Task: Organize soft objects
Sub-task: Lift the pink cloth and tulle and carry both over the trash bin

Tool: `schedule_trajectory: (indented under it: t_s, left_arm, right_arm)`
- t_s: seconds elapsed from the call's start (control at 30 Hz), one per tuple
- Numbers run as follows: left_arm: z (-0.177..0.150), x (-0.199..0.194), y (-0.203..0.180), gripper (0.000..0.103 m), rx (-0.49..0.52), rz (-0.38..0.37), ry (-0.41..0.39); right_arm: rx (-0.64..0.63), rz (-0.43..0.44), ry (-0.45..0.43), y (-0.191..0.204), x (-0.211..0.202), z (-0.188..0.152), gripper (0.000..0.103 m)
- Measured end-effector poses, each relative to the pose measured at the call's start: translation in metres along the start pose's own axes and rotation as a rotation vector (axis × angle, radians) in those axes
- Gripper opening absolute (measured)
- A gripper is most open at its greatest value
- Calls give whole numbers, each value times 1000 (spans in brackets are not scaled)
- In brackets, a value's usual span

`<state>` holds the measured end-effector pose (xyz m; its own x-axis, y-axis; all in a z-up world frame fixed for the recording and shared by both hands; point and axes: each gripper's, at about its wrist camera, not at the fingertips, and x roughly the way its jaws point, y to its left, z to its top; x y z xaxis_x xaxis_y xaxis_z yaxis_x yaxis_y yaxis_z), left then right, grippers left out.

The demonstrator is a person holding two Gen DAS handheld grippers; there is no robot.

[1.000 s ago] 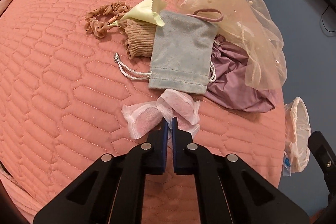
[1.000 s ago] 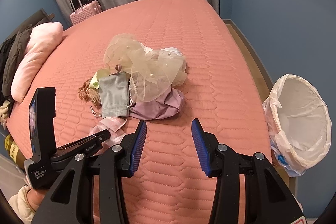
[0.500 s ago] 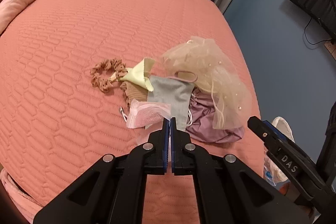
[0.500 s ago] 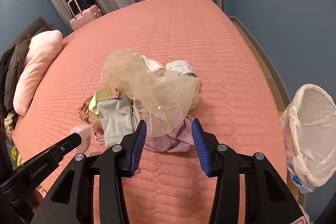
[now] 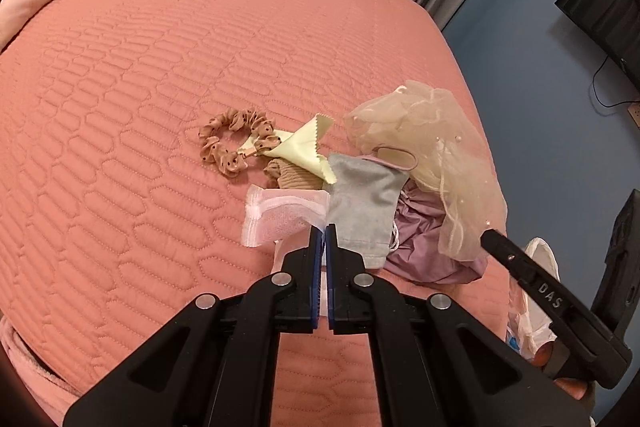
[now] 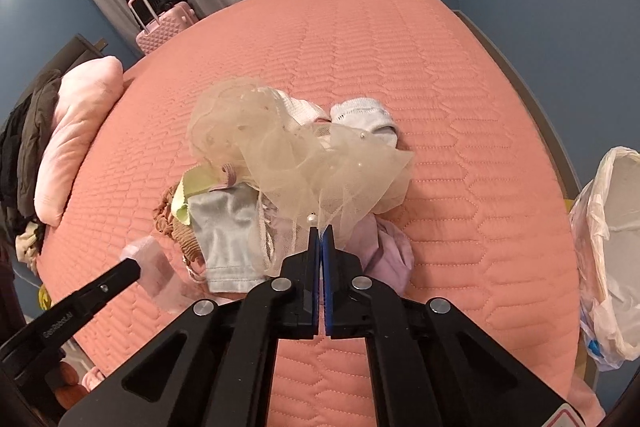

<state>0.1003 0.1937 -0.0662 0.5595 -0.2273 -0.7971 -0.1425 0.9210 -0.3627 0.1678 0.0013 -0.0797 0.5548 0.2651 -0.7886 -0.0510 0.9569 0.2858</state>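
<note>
Our left gripper (image 5: 323,227) is clenched on the pink mesh cloth (image 5: 280,215), which trails left of its fingers. Our right gripper (image 6: 320,227) has just closed on the veil's (image 6: 304,163) hem — the pile lies straight ahead.

Veil (image 6: 304,163) lies over pouch (image 6: 224,235), beside scrunchie (image 5: 234,141).

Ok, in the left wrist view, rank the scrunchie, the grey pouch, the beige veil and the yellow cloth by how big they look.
1. beige veil
2. grey pouch, though it lies nearer the camera
3. scrunchie and yellow cloth: too alike to rank
</note>
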Motion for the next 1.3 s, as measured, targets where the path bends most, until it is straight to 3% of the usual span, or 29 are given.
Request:
schedule_trajectory:
  t_s: [0.07,0.17,0.27,0.43,0.53,0.6,0.63,0.7,0.8,1.03,1.3]
  left_arm:
    - [-6,4,6,6,-5,-6,23]
    - [-18,10,14,37,-13,25,46]
    - [-27,17,20,53,-17,40,51]
    - [-37,34,35,61,-76,68,94]
    - [-37,41,39,61,-108,81,88]
    - [-36,45,36,58,-77,107,71]
    - [-35,45,33,52,-64,115,67]
    - [-32,48,30,24,-47,99,77]
    - [-27,46,25,6,-30,87,74]
    - [-6,10,-7,4,49,29,2]
    - [16,-43,-70,4,151,-87,-92]
  right_arm:
    - [-10,13,-33,5,-14,2,1]
    - [-21,30,-68,13,-32,5,1]
    - [-24,46,-78,18,-43,4,1]
    - [-38,47,-80,21,-51,-4,1]
    - [-35,49,-79,20,-52,-4,1]
    - [-35,50,-82,20,-54,-4,1]
    - [-35,50,-83,19,-55,-3,1]
    - [-38,49,-89,20,-59,-3,1]
    - [-44,47,-110,21,-70,-1,1]
    - [-41,55,-194,18,-118,10,1]
    - [-32,41,-331,-1,-191,32,1]
